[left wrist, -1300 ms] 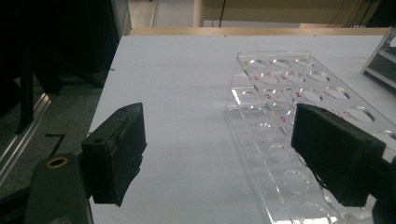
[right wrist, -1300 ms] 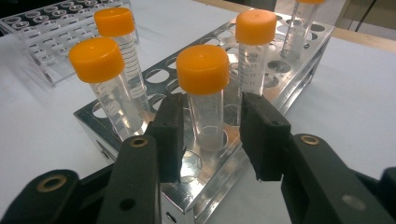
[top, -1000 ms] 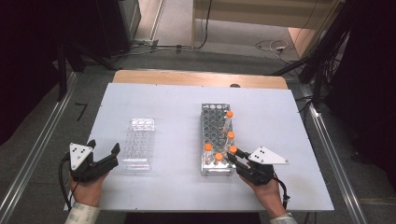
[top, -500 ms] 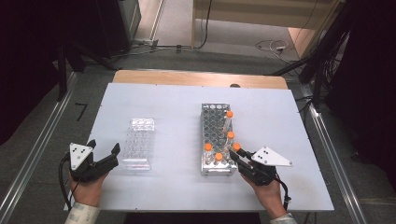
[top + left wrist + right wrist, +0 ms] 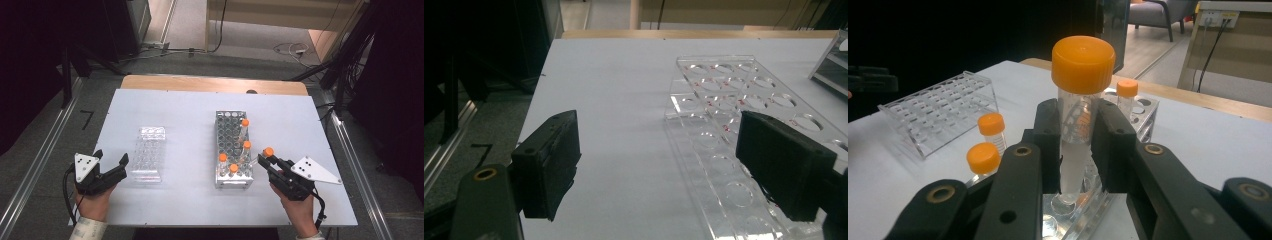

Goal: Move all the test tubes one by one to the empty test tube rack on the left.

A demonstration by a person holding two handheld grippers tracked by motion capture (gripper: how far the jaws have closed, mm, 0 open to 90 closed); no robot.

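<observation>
A clear tube with an orange cap (image 5: 268, 151) is pinched between the jaws of my right gripper (image 5: 265, 161), just off the right front corner of the metal tube rack (image 5: 229, 125). In the right gripper view the tube (image 5: 1080, 125) stands upright between the pads, its pointed tip hanging above a rack hole. Several more orange-capped tubes (image 5: 247, 144) stand in the rack. My left gripper (image 5: 111, 156) rests at the table's front left, jaws wide apart, beside the near end of an empty clear plastic rack (image 5: 149, 152). That clear rack (image 5: 734, 95) runs away from its right pad (image 5: 774, 165).
The white tabletop (image 5: 180, 115) stretches bare between the two racks and behind them. A wooden strip (image 5: 210, 84) borders its far edge. Dark equipment and cables stand on the floor beyond the table.
My right gripper has risen and drifted right, lifting the orange-capped tube up out of the metal rack. The left gripper has stayed where it was.
</observation>
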